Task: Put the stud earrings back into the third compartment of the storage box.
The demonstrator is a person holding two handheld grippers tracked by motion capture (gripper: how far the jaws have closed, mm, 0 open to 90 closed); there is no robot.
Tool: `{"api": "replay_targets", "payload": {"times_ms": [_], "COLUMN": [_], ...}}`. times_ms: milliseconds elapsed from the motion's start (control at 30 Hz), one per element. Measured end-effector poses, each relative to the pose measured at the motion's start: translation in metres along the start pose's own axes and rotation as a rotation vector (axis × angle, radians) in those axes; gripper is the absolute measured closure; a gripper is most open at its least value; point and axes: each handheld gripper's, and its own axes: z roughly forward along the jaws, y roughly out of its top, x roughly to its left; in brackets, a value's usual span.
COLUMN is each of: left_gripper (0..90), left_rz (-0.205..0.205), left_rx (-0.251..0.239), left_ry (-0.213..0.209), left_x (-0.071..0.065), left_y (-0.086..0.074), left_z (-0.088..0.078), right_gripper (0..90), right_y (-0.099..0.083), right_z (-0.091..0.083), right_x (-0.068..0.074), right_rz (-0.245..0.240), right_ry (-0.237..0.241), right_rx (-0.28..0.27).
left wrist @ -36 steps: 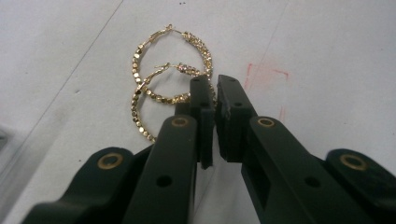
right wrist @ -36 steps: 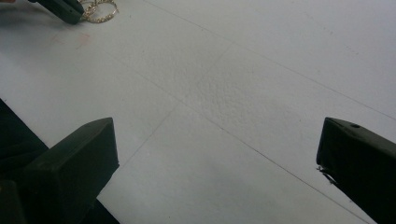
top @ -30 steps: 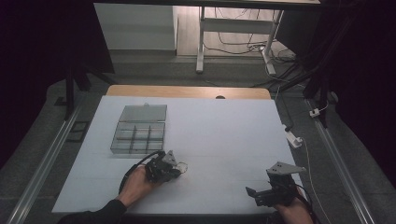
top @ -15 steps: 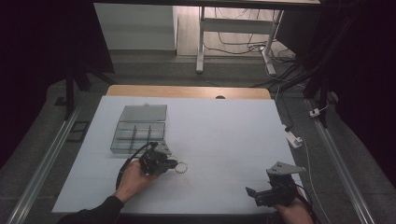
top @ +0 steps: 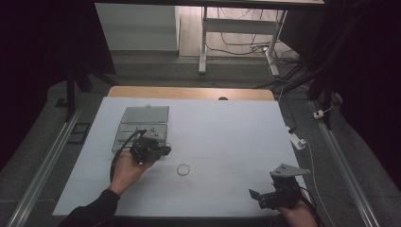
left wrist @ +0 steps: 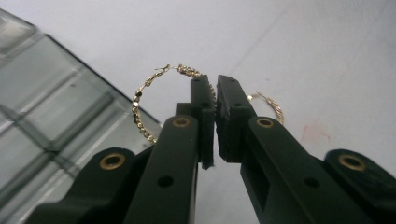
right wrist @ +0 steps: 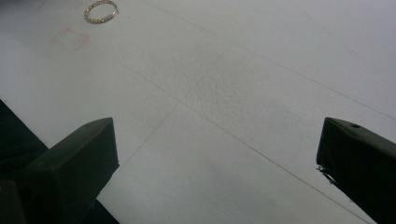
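The left gripper (left wrist: pixel 214 93) pinches a gold beaded hoop earring (left wrist: pixel 142 109) over the clear compartment box (top: pixel 142 124) (lid open). A second hoop (top: pixel 183 169) lies on the white table (top: pixel 227 132). The right gripper (top: pixel 265 195) rests near the table's front edge, jaws wide apart.

Left tongs (left wrist: pixel 215 93) seemingly hide part of the hoop (left wrist: pixel 144 100).

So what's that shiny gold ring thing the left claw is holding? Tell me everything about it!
It is a gold hoop earring, a thin ring that looks like metal, strung with tiny bead-like facets, with a small hook clasp at the top. The left claw is shut on its rim, holding it up on edge above the clear compartment box. Nothing but the claw touches it. A second matching hoop lies flat on the white table.
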Motion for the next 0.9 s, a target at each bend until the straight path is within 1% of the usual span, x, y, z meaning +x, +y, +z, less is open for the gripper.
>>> {"api": "replay_targets", "payload": {"times_ms": [133,167,200,233,267,300,333,367,467,500,567,600,700,800,900], "left_gripper": [85.9,85.9,85.9,85.9,85.9,85.9,85.9,85.9,85.9,85.9,85.9,85.9,85.9,85.9,85.9], "left_rz": [-0.025,-0.025,-0.036,-0.036,-0.046,-0.046,-0.053,-0.053,-0.065,-0.065,-0.071,-0.081,-0.088,-0.101,-0.103], "left_rx": [-0.024,-0.024,-0.029,-0.029,-0.031,-0.031,-0.031,-0.031,-0.032,-0.032,-0.030,-0.035,-0.035,-0.038,-0.033], "left_ry": [0.019,0.019,0.026,0.026,0.033,0.033,0.040,0.040,0.054,0.054,0.058,0.063,0.066,0.073,0.079], "left_x": [0.010,0.010,0.015,0.015,0.020,0.020,0.024,0.024,0.031,0.031,0.035,0.039,0.043,0.051,0.056], "left_y": [0.002,0.002,0.002,0.002,0.003,0.003,0.003,0.003,0.004,0.004,0.005,0.005,0.006,0.008,0.009], "left_z": [-0.007,-0.007,-0.008,-0.008,-0.009,-0.009,-0.009,-0.009,-0.007,-0.007,-0.007,-0.005,-0.005,-0.002,0.001], "right_gripper": [0.0,0.0,0.0,0.0,0.0,0.0,0.0,0.0,0.0,0.0,0.0,0.0,0.0,0.0,0.0], "right_y": [0.000,0.000,0.000,0.000,0.000,0.000,0.000,0.000,0.000,0.000,0.000,0.000,0.000,0.000,0.000], "right_z": [0.000,0.000,0.000,0.000,0.000,0.000,0.000,0.000,0.000,0.000,0.000,0.000,0.000,0.000,0.000], "right_x": [0.000,0.000,0.000,0.000,0.000,0.000,0.000,0.000,0.000,0.000,0.000,0.000,0.000,0.000,0.000], "right_rz": [0.000,0.000,0.000,0.001,0.001,0.001,0.000,0.000,-0.001,-0.001,0.000,0.000,-0.002,0.000,0.000], "right_ry": [-0.001,-0.001,-0.001,-0.001,0.000,0.000,-0.001,-0.001,0.000,0.000,-0.001,-0.001,-0.001,-0.001,0.000], "right_rx": [0.001,0.001,0.001,0.001,0.002,0.002,0.002,0.002,0.003,0.003,0.003,0.003,0.004,0.004,0.005]}}
